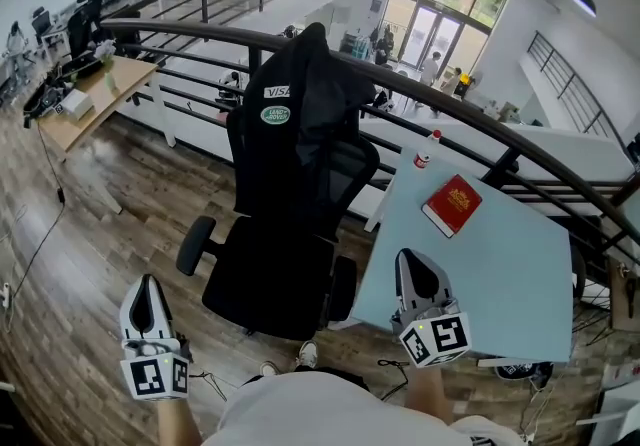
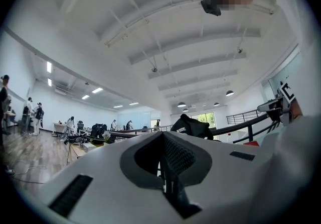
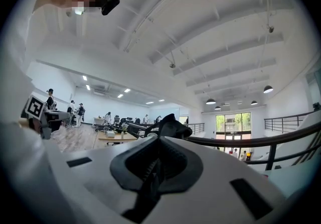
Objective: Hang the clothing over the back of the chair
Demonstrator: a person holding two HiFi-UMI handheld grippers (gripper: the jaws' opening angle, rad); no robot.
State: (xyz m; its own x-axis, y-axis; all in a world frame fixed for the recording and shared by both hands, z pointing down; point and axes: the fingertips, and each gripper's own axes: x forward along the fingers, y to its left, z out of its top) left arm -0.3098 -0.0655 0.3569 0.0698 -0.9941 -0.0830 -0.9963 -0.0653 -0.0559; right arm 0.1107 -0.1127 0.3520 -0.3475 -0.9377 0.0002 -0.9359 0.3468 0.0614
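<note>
Left tongs (image 1: 148, 286) and right tongs (image 1: 413, 262) sit closed, empty; I see a black logoed jacket (image 1: 300, 104) draping the chair (image 1: 348, 179) at twelve o'clock (seat (image 1: 265, 279): head view only).

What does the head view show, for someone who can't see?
A black jacket hangs over the back of a black office chair. The left gripper and right gripper, shut and empty, face it beside a blue table with a red book.

Left tool (image 1: 150, 286) closed, right tool (image 1: 408, 260) closed
</note>
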